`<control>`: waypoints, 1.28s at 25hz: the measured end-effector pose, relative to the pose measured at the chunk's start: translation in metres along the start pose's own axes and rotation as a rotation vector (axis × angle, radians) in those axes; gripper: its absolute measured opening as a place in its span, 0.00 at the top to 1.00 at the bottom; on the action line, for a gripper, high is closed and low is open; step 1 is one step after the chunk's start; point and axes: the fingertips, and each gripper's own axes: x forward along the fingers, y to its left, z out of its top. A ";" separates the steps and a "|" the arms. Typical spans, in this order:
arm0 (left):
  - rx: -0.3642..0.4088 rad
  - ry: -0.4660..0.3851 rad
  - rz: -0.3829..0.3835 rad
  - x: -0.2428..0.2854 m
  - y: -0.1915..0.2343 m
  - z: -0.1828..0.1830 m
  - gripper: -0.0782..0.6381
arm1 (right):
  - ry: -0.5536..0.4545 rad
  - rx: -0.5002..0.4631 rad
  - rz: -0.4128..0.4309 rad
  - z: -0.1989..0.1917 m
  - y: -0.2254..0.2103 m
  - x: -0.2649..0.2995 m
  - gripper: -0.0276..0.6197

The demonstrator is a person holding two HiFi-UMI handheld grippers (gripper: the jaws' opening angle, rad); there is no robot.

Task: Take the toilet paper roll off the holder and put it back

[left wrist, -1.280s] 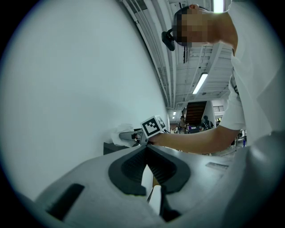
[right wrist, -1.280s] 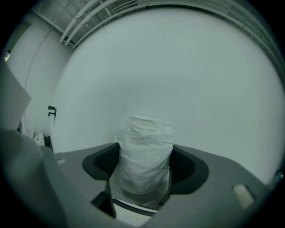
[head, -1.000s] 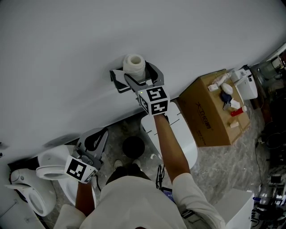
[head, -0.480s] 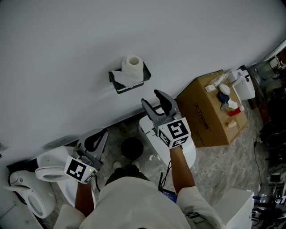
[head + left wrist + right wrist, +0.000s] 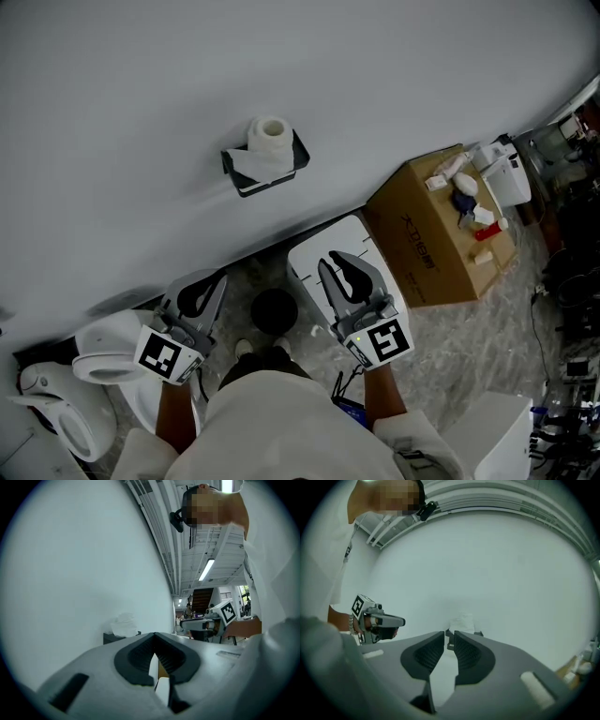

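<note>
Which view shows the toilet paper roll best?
Head view: the toilet paper roll stands whole and unblocked in its black holder. Left gripper view shows only a pale, blurry lump; right gripper view shows it small and far.

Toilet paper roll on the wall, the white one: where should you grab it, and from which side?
Probably best take the white toilet paper roll by its round upper sides, from the front: it stands upright, top clear of the black wall holder, wall behind it.
</note>
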 end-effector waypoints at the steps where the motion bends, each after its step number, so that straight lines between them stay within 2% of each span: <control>1: 0.001 -0.001 -0.002 0.000 -0.001 0.000 0.89 | -0.013 0.006 -0.004 0.003 0.003 -0.004 0.86; 4: 0.002 -0.002 -0.008 0.002 -0.004 0.001 0.89 | -0.049 0.007 -0.002 0.013 0.009 -0.011 0.94; 10: 0.003 0.000 -0.030 0.006 -0.010 0.002 0.89 | -0.093 0.002 0.017 0.031 0.016 -0.014 0.94; 32: 0.008 -0.013 -0.035 0.003 -0.018 0.006 0.89 | -0.081 -0.028 0.040 0.033 0.026 -0.019 0.94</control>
